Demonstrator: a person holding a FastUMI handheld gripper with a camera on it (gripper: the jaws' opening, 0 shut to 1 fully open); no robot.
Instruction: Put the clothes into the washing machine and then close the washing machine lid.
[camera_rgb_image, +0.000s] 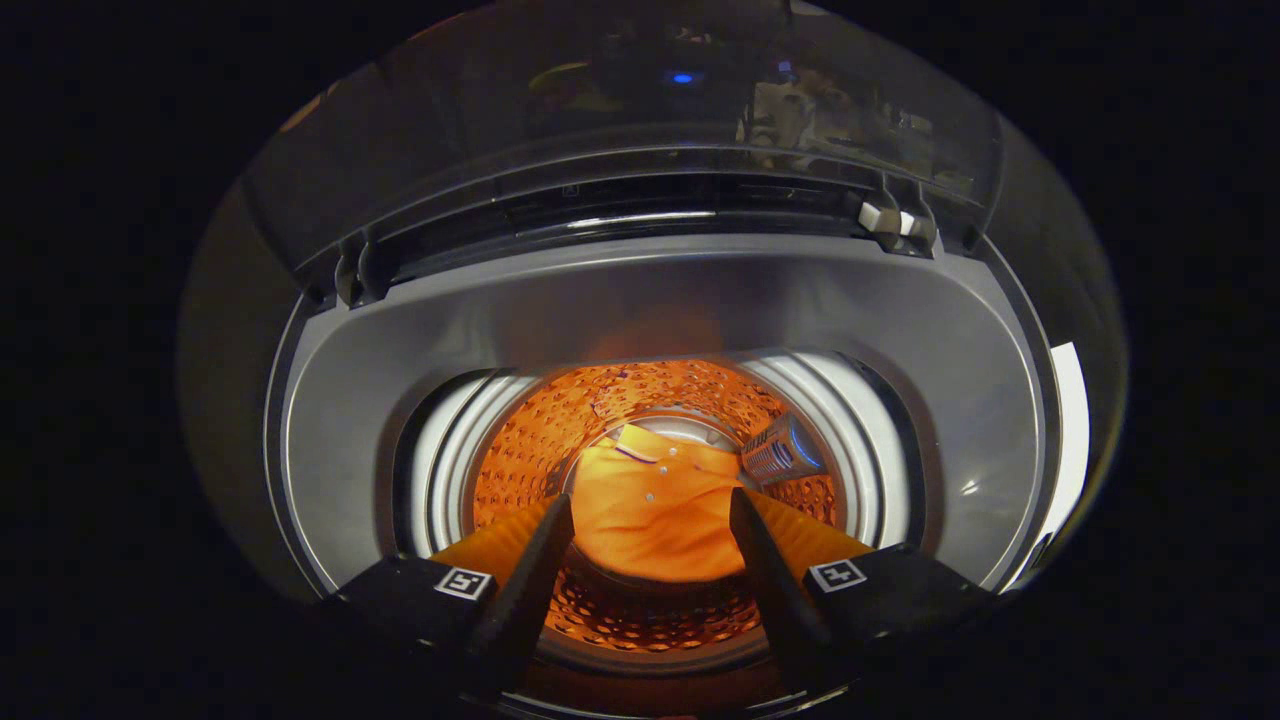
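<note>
The hand-held gripper (650, 515) points down into the mouth of a top-loading washing machine with a grey plastic collar (640, 300), its two fingers (535, 565) spread wide apart and pressing on nothing. Beyond and between the fingers, at the far bottom of the perforated stainless-steel drum (530, 440), lies an orange collared shirt with small white buttons (655, 510); it rests crumpled on the drum floor, well apart from the fingertips, and its colour tints the shiny drum wall orange all round. Just to the right of the shirt, against the drum wall, sits a small ribbed grey cylindrical fitting (782, 452). A pale ring (440, 470) surrounds the drum opening inside the grey collar. On the far side of the opening, the dark translucent washing machine lid (640, 110) stands raised, hinged along the far edge of the collar, with a small white latch piece (885, 220) at its right hinge and a blue point of light reflected in its surface. Each finger carries a square black-and-white marker (463, 583) near its base.
</note>
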